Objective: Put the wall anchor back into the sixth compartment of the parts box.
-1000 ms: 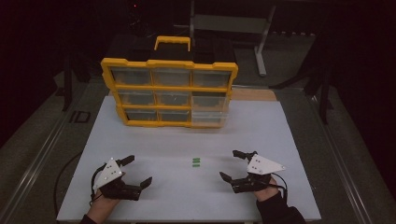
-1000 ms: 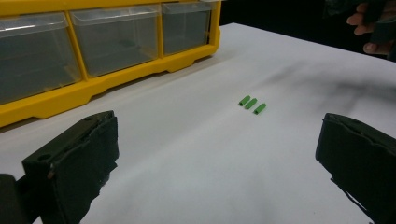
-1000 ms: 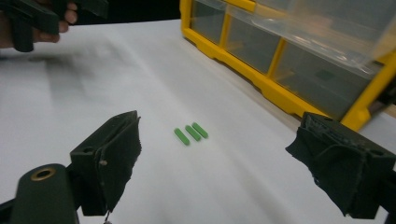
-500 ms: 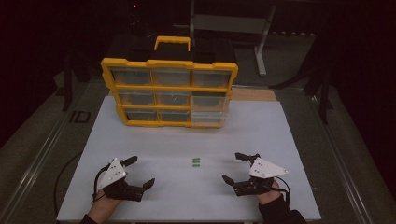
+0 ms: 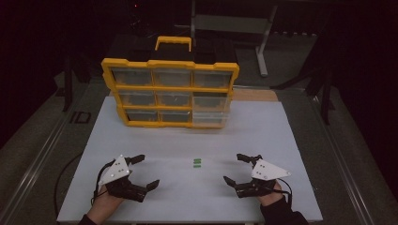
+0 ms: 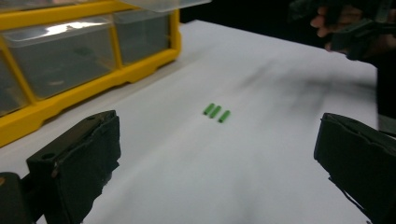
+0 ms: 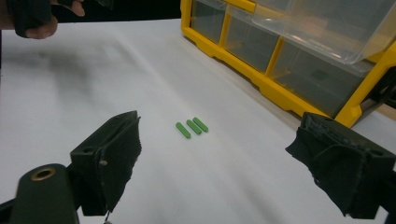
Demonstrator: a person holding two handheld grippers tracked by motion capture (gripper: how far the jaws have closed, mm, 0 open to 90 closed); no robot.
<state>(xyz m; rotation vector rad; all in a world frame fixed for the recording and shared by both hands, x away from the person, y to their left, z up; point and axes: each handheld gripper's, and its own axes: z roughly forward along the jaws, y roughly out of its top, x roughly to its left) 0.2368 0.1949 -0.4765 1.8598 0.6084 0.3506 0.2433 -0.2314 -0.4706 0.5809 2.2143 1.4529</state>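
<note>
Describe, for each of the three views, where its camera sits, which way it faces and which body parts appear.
High view: above the person's side, looking forward and down at the white table, both hands, left gripper, right gripper.
Left gripper view: rides the left gripper, facing three green pegs; the other hand shows.
Right gripper view: rides the right gripper.
Both gripper views share the pegs and yellow organizer.
</note>
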